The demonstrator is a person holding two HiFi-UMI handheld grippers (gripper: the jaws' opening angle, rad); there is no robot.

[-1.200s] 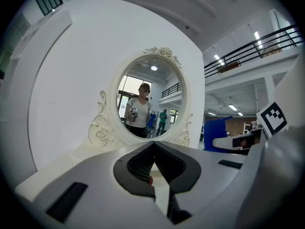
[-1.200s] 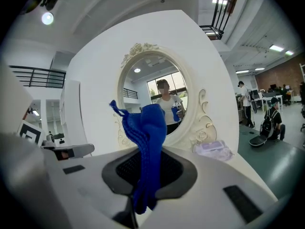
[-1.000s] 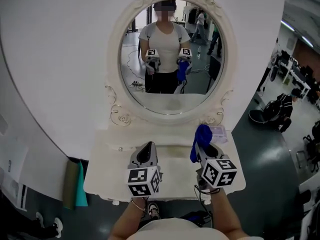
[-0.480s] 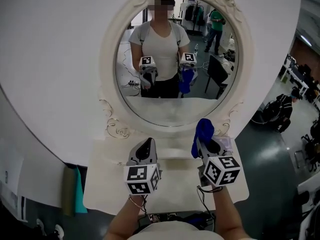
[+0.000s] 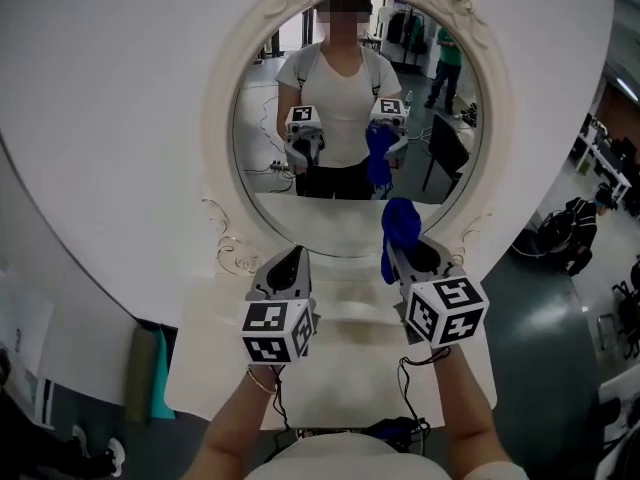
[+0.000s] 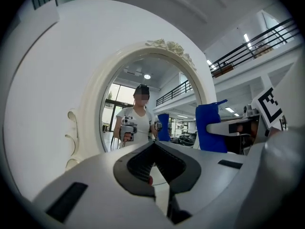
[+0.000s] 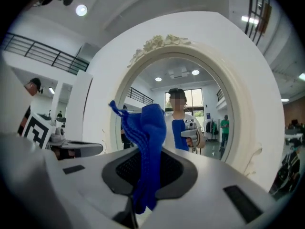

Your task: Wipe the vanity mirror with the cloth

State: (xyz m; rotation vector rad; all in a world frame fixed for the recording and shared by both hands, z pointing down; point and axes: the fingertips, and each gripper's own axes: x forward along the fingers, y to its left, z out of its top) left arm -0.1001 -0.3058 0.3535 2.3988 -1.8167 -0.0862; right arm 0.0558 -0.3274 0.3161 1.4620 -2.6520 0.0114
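Note:
The oval vanity mirror (image 5: 350, 178) in its white carved frame (image 5: 222, 118) stands straight ahead and reflects a person holding both grippers. My right gripper (image 5: 396, 245) is shut on a blue cloth (image 5: 400, 226), which sticks up in front of the mirror's lower rim. In the right gripper view the cloth (image 7: 148, 142) hangs folded between the jaws, with the mirror (image 7: 200, 104) behind it. Beside it, my left gripper (image 5: 292, 255) is shut and empty. From the left gripper view, that gripper (image 6: 153, 144) points at the mirror (image 6: 138, 147), and the cloth (image 6: 210, 128) shows at the right.
The white vanity top (image 5: 215, 363) lies under both grippers, against a curved white wall (image 5: 110, 148). A teal and olive cloth (image 5: 150, 373) hangs at the table's left side. Dark floor with a seated person (image 5: 572, 230) and desks lies to the right.
Both grippers have risen and come closer to the mirror's lower rim. The blue cloth now overlaps the bottom of the frame. The left gripper stays shut beside it.

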